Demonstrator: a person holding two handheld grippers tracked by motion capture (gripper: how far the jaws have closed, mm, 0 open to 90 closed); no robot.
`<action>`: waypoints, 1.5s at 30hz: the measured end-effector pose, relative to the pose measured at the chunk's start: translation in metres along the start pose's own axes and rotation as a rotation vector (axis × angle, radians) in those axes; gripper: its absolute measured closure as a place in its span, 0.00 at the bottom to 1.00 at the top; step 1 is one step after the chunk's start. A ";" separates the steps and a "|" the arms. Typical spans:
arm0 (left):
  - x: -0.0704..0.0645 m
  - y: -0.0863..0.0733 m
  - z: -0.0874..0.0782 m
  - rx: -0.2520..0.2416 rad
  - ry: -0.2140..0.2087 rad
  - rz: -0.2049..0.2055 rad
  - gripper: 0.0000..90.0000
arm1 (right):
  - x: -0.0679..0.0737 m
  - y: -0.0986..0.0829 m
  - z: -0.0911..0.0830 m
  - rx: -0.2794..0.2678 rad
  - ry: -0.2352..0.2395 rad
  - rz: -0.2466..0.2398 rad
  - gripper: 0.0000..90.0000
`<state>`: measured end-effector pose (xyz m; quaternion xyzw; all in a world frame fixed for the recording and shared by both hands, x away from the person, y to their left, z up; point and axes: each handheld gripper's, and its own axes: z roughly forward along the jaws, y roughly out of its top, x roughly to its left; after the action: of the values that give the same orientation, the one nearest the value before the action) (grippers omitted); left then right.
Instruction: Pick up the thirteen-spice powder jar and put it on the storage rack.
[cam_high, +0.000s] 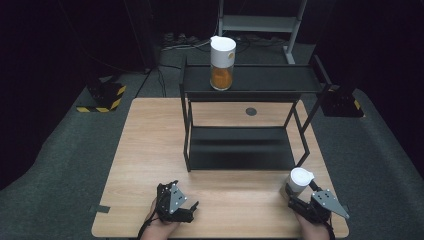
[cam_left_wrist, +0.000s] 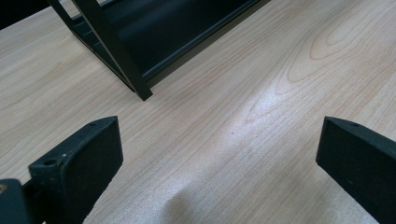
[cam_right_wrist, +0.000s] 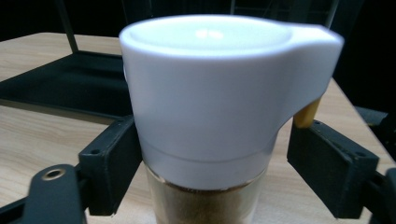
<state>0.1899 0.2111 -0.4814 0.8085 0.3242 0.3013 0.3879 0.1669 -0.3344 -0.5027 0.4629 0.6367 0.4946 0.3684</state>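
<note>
A white-lidded jar (cam_high: 298, 180) with brownish contents stands on the wooden table (cam_high: 150, 150) at the front right. My right gripper (cam_high: 303, 194) is open, one jaw on each side of the jar (cam_right_wrist: 210, 107). In the right gripper view the left jaw sits against the jar while a small gap shows at the right jaw; this is the right gripper (cam_right_wrist: 212, 156). A taller white-lidded jar (cam_high: 221, 62) with orange contents stands on the top of the black shelf (cam_high: 260, 80). My left gripper (cam_high: 184, 196) rests open near the front edge, nothing between its jaws; its own view shows the left gripper (cam_left_wrist: 219, 140) over bare wood.
The black two-tier shelf fills the table's far middle; its lower tier (cam_high: 240, 150) is bare and its front left leg (cam_left_wrist: 140, 88) stands just ahead of the left gripper. A small dark disc (cam_high: 251, 111) lies behind the shelf. Dark floor surrounds the table.
</note>
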 end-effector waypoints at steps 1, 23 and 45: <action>0.000 0.000 0.000 0.000 0.000 0.000 0.01 | 0.000 0.000 0.000 0.000 0.000 0.000 0.21; 0.000 0.000 0.000 -0.001 -0.001 0.001 0.01 | 0.002 -0.004 0.003 -0.023 0.016 0.008 0.33; 0.002 0.000 0.000 -0.003 -0.011 -0.001 0.01 | 0.005 0.005 -0.003 -0.077 0.034 -0.029 0.33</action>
<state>0.1911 0.2129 -0.4812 0.8094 0.3221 0.2973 0.3908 0.1633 -0.3299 -0.4974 0.4305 0.6301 0.5212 0.3821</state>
